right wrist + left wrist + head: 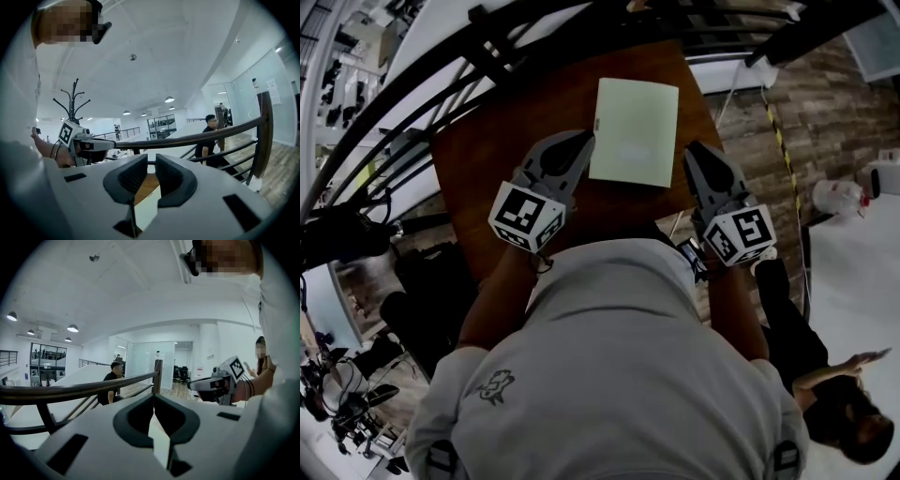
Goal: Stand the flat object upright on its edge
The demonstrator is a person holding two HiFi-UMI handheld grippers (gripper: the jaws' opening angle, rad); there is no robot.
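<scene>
Pale card [634,131] lying flat, btwn L gripper [584,141] & R gripper [693,152]

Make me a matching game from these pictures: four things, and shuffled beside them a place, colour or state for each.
1 pale green sheet
2 table
3 left gripper
4 white container

A dark brown
B on the floor, far right
C lying flat on the table
D shut, beside the sheet

Pairs: 1-C, 2-A, 3-D, 4-B
</scene>
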